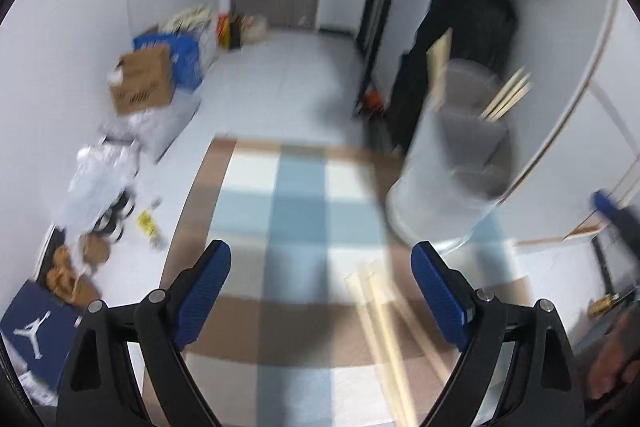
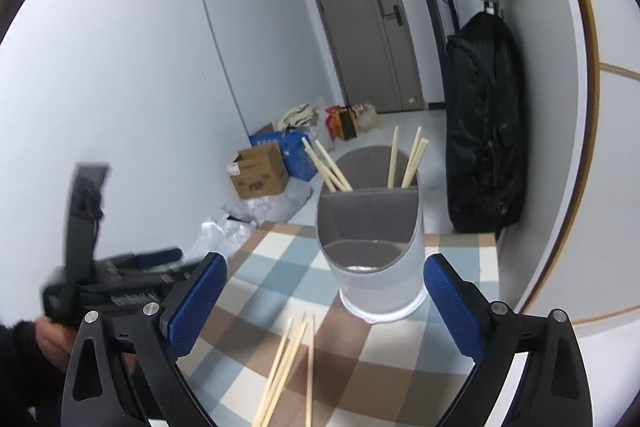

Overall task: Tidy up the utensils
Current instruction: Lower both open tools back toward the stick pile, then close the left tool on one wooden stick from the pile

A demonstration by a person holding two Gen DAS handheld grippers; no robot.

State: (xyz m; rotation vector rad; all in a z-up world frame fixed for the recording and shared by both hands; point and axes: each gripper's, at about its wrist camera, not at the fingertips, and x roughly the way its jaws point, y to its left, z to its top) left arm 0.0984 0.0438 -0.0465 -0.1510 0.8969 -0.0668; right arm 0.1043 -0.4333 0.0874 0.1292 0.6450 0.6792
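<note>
A grey and clear utensil holder (image 2: 370, 227) stands upright on the checked tablecloth (image 2: 272, 279), with several wooden chopsticks (image 2: 328, 165) standing in its back compartment. More loose chopsticks (image 2: 288, 367) lie on the cloth in front of it. My right gripper (image 2: 324, 299) is open and empty, just short of the holder, above the loose chopsticks. In the blurred left wrist view the holder (image 1: 452, 163) is at right and the loose chopsticks (image 1: 384, 323) lie between the open fingers. My left gripper (image 1: 320, 291) is open and empty; its body also shows in the right wrist view (image 2: 120, 279) at left.
A black bag (image 2: 484, 123) hangs on the wall right of the table. Cardboard boxes (image 2: 260, 171), bags and plastic wrap lie on the floor at left along the wall. A grey door (image 2: 368, 27) is at the back. The table edge (image 1: 188, 195) runs along the left.
</note>
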